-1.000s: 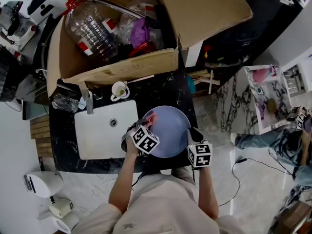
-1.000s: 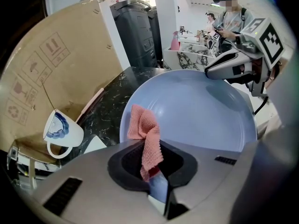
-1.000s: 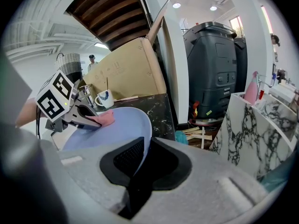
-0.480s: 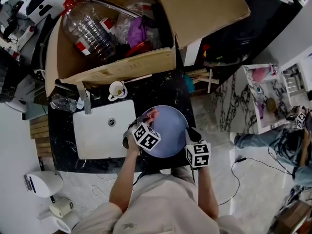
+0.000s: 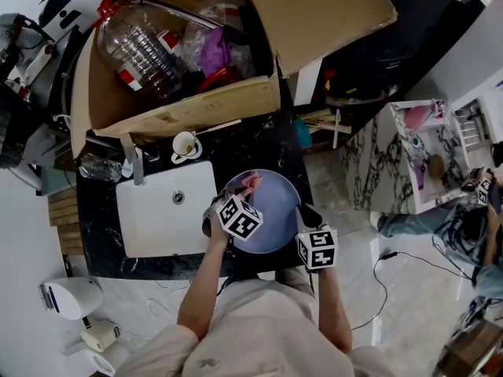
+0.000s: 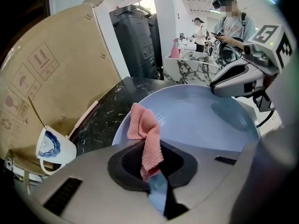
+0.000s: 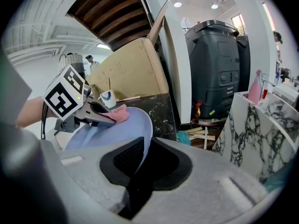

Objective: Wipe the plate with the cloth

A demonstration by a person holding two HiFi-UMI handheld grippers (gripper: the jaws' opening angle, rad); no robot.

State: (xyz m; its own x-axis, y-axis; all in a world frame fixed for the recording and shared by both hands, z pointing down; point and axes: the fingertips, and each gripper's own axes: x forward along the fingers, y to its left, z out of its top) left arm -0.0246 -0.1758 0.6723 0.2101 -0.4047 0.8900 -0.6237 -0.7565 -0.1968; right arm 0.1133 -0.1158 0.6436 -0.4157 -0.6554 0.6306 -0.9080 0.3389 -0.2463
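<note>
Plate [image 5: 279, 200] stays pinched by right gripper [image 7: 138, 157]; left gripper [image 6: 156, 177], clenching the cloth [image 6: 145, 127], has edged farther across.

The plate [image 5: 275, 204] lies right of sink [image 5: 157, 228], before box [image 5: 196, 110]

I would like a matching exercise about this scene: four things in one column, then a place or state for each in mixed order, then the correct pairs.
Things
1. cloth
2. plate
3. cup
4. sink

Places or states
A. rim clamped in the right gripper
B. white, set into the black counter, left of the plate
C. pink, shut in the left gripper
D. beside the cardboard box

Pairs: 1-C, 2-A, 3-D, 4-B
</note>
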